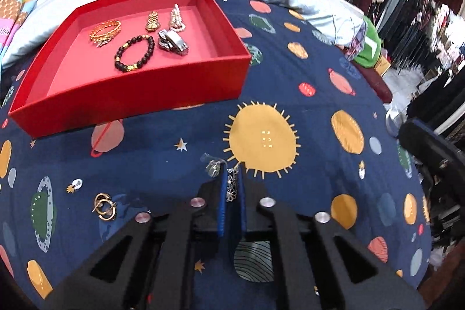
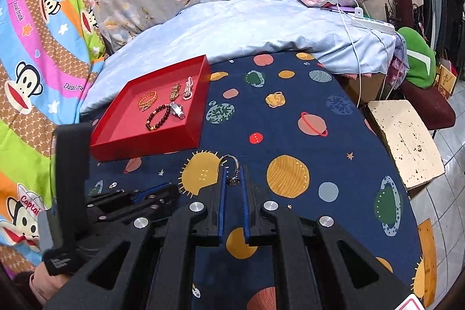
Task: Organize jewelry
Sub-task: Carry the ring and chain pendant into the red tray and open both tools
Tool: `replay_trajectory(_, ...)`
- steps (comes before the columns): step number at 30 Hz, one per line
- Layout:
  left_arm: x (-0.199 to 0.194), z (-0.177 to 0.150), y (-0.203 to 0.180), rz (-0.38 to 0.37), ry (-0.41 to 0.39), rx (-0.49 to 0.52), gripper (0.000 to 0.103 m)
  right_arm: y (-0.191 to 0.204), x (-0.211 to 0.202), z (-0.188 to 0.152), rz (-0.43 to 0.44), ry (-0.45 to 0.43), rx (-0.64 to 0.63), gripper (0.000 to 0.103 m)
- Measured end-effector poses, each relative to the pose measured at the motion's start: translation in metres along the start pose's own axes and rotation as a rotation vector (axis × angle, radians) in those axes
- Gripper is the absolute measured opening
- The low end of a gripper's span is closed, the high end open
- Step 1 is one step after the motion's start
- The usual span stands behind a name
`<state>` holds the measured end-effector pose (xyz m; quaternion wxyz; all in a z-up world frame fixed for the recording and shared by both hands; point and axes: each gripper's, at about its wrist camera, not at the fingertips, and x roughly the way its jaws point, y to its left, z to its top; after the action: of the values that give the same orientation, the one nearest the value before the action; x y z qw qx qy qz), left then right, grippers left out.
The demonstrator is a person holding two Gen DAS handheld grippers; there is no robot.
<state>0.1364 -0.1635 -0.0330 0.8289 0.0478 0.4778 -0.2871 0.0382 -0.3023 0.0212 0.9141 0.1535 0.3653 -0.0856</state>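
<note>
Here | planet-print bedsheet (image 1: 290, 83) | left tongs (image 1: 231, 188) pinch silver trinket (image 1: 231, 186) | right tongs (image 2: 233, 179) grip ring (image 2: 232, 169)

The left gripper (image 1: 232, 188) and the right gripper (image 2: 233, 179) both have their fingers nearly closed, each pinching something small.

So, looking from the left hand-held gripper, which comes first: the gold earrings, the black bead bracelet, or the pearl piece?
1. Gold earrings: on the blanket, left of the left hand-held gripper.
2. Black bead bracelet: near side inside the red box.
3. Pearl piece: box's far side.
</note>
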Motion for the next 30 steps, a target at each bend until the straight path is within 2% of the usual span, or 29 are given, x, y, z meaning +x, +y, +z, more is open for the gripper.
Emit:
replay_trajectory(9, -0.053, 0.009, 0.024, -0.007, -0.091, -0.032, 0.004, 0.013, 0.000, 0.008, 0.033, -0.011, -0.020, 0.008)
replay_trajectory(12, -0.073, 0.022, 0.038, -0.009, -0.128, -0.049, 0.004, 0.026, 0.004, 0.023, 0.073, -0.022, -0.046, 0.008)
replay_trajectory(17, -0.094, 0.063, 0.067, 0.019, -0.192, -0.059, 0.004, 0.059, 0.027, 0.060, 0.135, -0.038, -0.116, 0.008)
replay_trajectory(23, -0.077, 0.117, 0.108, 0.048, -0.219, -0.099, 0.004, 0.100, 0.089, 0.101, 0.194, 0.011, -0.164, 0.008)
replay_trajectory(30, -0.030, 0.146, 0.142, 0.073, -0.186, -0.151, 0.004, 0.126, 0.157, 0.117, 0.208, 0.077, -0.176, 0.008)
